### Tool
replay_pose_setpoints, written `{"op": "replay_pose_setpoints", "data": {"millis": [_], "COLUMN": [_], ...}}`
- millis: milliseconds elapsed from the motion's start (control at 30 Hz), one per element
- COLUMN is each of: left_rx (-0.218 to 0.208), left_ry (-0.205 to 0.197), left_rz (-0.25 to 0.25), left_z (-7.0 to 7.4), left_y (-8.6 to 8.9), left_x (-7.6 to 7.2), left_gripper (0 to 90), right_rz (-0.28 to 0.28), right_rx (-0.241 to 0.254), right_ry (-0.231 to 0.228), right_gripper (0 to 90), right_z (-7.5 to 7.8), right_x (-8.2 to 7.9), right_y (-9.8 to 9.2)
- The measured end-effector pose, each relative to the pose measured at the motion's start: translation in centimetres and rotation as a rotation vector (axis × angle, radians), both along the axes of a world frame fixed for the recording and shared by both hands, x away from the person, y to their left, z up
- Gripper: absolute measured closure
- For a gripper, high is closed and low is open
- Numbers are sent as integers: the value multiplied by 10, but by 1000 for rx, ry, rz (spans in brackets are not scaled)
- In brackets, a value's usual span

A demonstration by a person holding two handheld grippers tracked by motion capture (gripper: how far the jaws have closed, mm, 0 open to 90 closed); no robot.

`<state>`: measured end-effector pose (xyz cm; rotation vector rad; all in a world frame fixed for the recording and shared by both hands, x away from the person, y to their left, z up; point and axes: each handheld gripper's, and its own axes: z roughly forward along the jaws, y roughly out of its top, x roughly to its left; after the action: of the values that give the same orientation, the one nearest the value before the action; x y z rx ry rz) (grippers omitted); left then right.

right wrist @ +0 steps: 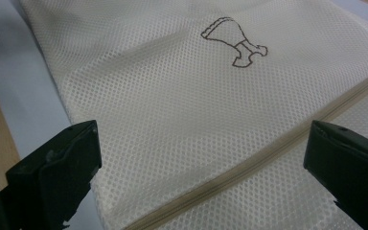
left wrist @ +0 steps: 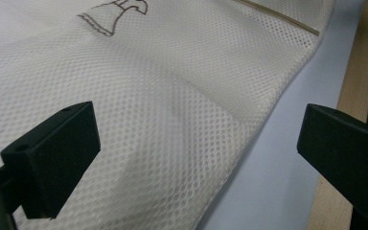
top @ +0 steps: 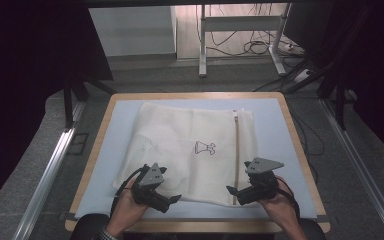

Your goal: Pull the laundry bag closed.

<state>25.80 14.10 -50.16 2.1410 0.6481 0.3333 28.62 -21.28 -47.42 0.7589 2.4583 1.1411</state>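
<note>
Left tool (top: pixel 174 199) and right tool (top: pixel 229 190), jaws apart, hover over the mesh bag's (top: pixel 190 150) near edge.

Cream mesh laundry bag (top: pixel 190 150) lies flat, zipped, on the table.

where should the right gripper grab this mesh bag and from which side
Best guess: the near hem of the mesh bag, beside the zipper. The bag lies flat, so only its edges offer a lip. The right gripper already hovers there, jaws wide open, so come in low from the person's side, sliding one jaw under the hem on the blue mat.
</note>
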Motion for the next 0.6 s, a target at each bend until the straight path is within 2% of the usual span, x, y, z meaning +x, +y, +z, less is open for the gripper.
{"op": "replay_pose_setpoints", "data": {"millis": [300, 600], "left_rx": [-10, 12], "left_ry": [-4, 2], "left_rz": [44, 75], "left_z": [1, -3], "left_y": [18, 29], "left_x": [-5, -11], "left_gripper": [9, 9], "right_rz": [-12, -48], "right_rx": [1, -9], "right_ry": [8, 10], "right_gripper": [0, 0], "right_z": [-2, -5], "right_x": [-12, -23], "right_y": [-11, -28]}}
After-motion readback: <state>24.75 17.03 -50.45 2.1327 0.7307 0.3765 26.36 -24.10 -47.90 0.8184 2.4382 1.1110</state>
